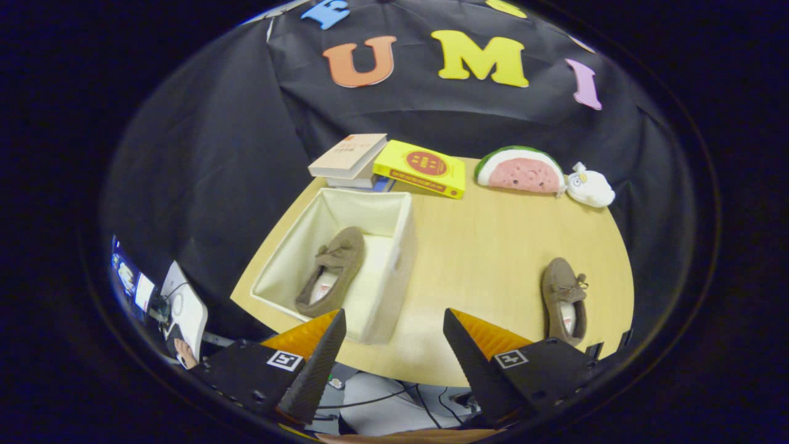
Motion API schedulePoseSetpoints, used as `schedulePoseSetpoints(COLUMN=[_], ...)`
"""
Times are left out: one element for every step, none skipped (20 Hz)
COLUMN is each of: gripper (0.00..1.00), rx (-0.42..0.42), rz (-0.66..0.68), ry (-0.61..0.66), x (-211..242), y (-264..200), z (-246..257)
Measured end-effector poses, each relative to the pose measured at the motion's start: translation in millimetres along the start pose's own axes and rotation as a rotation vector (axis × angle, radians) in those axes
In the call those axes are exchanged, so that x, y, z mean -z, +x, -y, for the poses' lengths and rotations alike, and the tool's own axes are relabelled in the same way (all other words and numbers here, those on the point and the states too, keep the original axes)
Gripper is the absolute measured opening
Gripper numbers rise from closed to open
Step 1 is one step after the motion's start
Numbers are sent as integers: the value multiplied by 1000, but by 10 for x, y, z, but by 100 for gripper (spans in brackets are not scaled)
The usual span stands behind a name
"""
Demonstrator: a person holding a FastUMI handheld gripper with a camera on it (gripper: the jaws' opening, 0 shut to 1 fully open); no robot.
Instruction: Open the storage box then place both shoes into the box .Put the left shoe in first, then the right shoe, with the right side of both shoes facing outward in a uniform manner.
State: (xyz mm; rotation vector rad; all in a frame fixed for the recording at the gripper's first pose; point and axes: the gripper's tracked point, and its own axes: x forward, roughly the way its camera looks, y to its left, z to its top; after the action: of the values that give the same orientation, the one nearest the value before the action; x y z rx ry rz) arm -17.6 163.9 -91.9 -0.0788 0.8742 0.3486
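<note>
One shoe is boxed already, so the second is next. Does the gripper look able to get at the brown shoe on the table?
Probably yes: the gripper is open, and the brown shoe lies alone on bare table beside its right finger.

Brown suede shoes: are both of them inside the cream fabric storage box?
No: one brown suede shoe lies in the cream fabric storage box, the other shoe on the wooden table; the open gripper holds nothing.

A round table top of pale wood stands before a wall of black cloth that hangs in soft folds. The light is even and gives a mild shine on the wood near its front edge. Below this edge some thin dark cables run over a grey floor.
</note>
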Motion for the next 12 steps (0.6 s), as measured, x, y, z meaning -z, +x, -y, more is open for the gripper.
schedulePoseSetpoints(gripper=[96, 96, 96, 96, 96, 96, 96, 96, 96, 96, 96, 96], rx=[9, 16, 20, 30, 39, 49, 61, 76, 87, 97, 111, 122], rz=[2, 0, -8, -16, -20, -23, -30, -42, -55, -71, -85, -104], ry=[20, 38, 54, 65, 76, 85, 94, 105, 119, 134, 149, 161], x=[0, 4, 20, 31, 34, 38, 59, 79, 105, 128, 154, 193], y=[5, 20, 47, 69, 104, 135, 180, 219, 257, 291, 334, 378], z=[174, 352, 517, 697, 880, 1063, 1251, 1453, 1641, 1832, 2018, 2192])
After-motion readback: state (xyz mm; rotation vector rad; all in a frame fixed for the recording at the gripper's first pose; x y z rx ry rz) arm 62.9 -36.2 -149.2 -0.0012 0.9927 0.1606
